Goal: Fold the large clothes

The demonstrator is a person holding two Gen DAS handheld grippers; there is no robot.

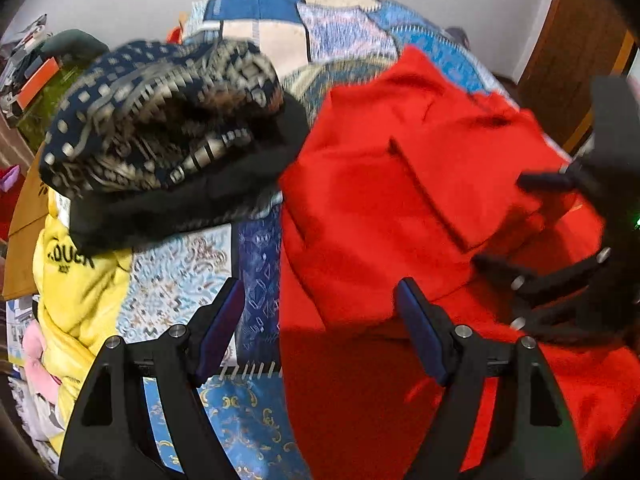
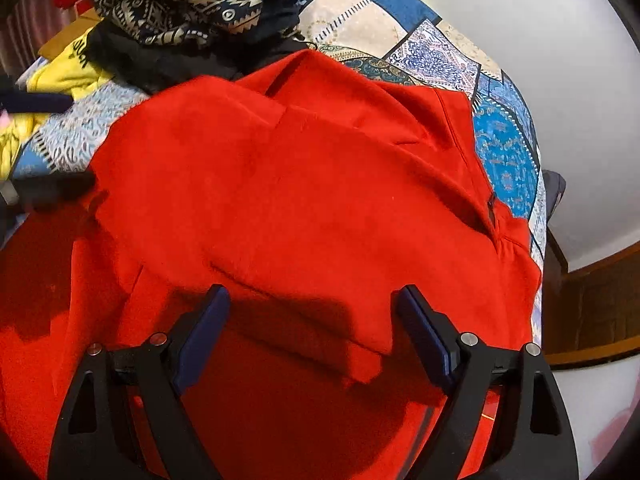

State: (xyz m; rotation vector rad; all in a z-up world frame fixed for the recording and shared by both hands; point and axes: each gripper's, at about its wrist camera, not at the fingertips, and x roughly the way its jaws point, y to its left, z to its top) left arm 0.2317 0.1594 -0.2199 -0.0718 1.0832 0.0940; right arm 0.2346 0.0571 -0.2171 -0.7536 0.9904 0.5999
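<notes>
A large red garment (image 1: 380,184) lies partly folded on a patterned blue bedspread (image 1: 256,12); it also fills the right wrist view (image 2: 280,184). My left gripper (image 1: 320,300) is open and empty, hovering over the garment's left edge. My right gripper (image 2: 314,308) is open and empty above the garment's near part, over a folded flap. The right gripper also shows in the left wrist view (image 1: 516,220) at the right, its fingers apart over the red cloth.
A pile of navy patterned cloth (image 1: 160,120) on black cloth (image 1: 180,204) lies at the bed's far left, also in the right wrist view (image 2: 188,0). A yellow garment (image 1: 76,280) hangs beside it. A wooden door (image 1: 576,52) stands at right.
</notes>
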